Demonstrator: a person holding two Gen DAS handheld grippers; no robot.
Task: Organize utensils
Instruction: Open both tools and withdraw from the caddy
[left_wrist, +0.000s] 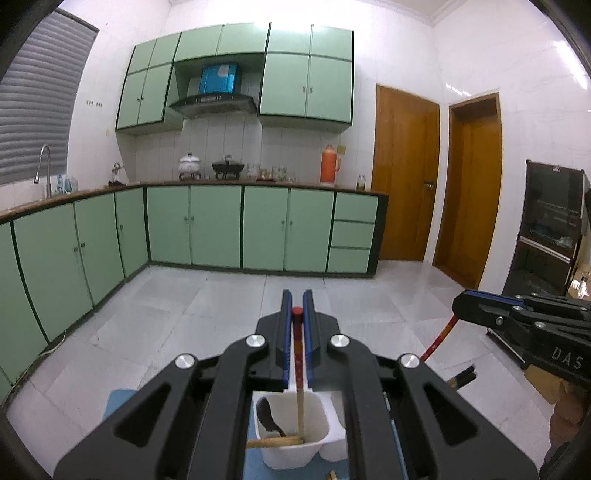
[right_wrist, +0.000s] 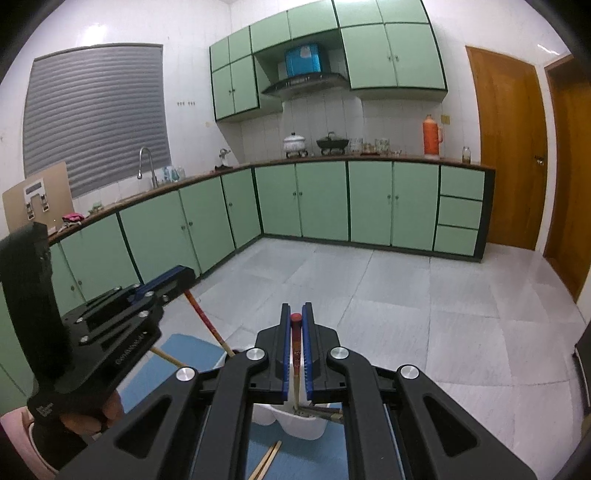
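In the left wrist view my left gripper (left_wrist: 297, 297) is shut on a red-topped chopstick (left_wrist: 297, 354). Its wooden lower end reaches down into a white utensil holder (left_wrist: 291, 456), which holds a black spoon (left_wrist: 267, 417) and a wooden stick (left_wrist: 275, 441) lying across it. My right gripper (right_wrist: 296, 308) is likewise shut on a red-topped chopstick (right_wrist: 295, 354), whose tip dips into the white holder (right_wrist: 301, 428). Each view shows the other gripper from the side: the right one (left_wrist: 458, 304) and the left one (right_wrist: 186, 275), each with its chopstick slanting down.
The holder stands on a blue mat (right_wrist: 184, 354), where a pair of wooden chopsticks (right_wrist: 267, 458) lies loose in front. Beyond are a pale tiled floor, green cabinets (left_wrist: 214, 229) under a counter, brown doors (left_wrist: 404, 177) and a dark shelf unit (left_wrist: 550, 229) at right.
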